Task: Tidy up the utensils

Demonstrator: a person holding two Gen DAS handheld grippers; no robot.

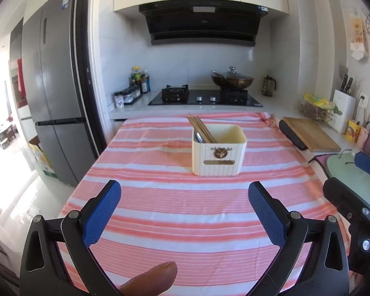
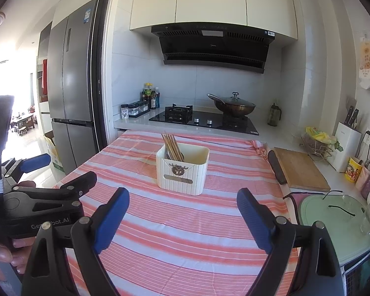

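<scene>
A cream ribbed utensil holder (image 1: 218,155) stands on the pink-and-white striped cloth (image 1: 160,197), also in the right wrist view (image 2: 182,172). Wooden chopsticks (image 1: 201,128) and metal utensils (image 1: 199,137) lean in its left side; they show in the right wrist view too, chopsticks (image 2: 171,146). My left gripper (image 1: 185,192) is open and empty, well short of the holder. My right gripper (image 2: 182,202) is open and empty, also in front of the holder. The left gripper's body shows at the left edge of the right wrist view (image 2: 37,197).
A wooden cutting board (image 2: 299,170) lies right of the cloth, with a green board (image 2: 333,222) nearer. Behind are a stove (image 2: 204,120) with a lidded wok (image 2: 233,104), spice jars (image 2: 135,108), a knife block (image 2: 345,148) and a fridge (image 2: 71,74) at left.
</scene>
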